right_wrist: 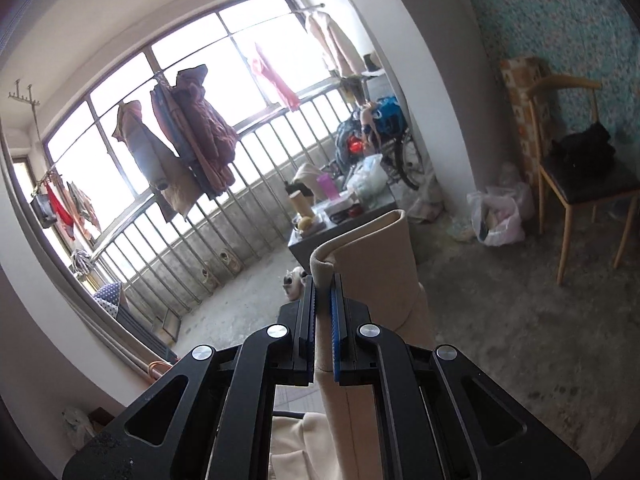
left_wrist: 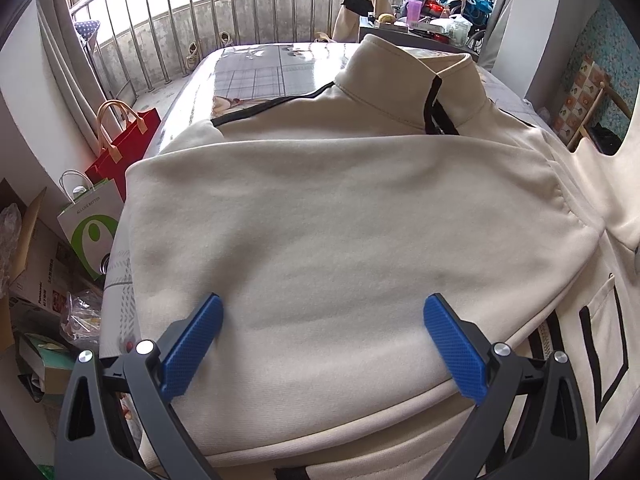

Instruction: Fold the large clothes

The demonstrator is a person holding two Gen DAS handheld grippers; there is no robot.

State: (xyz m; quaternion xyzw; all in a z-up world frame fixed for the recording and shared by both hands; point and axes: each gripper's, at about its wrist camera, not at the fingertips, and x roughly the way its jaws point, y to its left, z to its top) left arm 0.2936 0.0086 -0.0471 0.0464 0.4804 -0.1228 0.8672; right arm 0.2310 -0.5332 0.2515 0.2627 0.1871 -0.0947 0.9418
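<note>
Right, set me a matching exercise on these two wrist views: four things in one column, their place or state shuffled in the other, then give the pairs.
Things
1. left gripper
2. right gripper
3. red bag
4. wooden chair

Place or state
A. stands on the floor beside the bed, next to a white and green bag
B. jaws wide apart over the cream jacket
C. by the patterned wall, dark things on its seat
D. shut on a cuff of cream cloth, held up off the bed

Pairs: 1-B, 2-D, 3-A, 4-C
</note>
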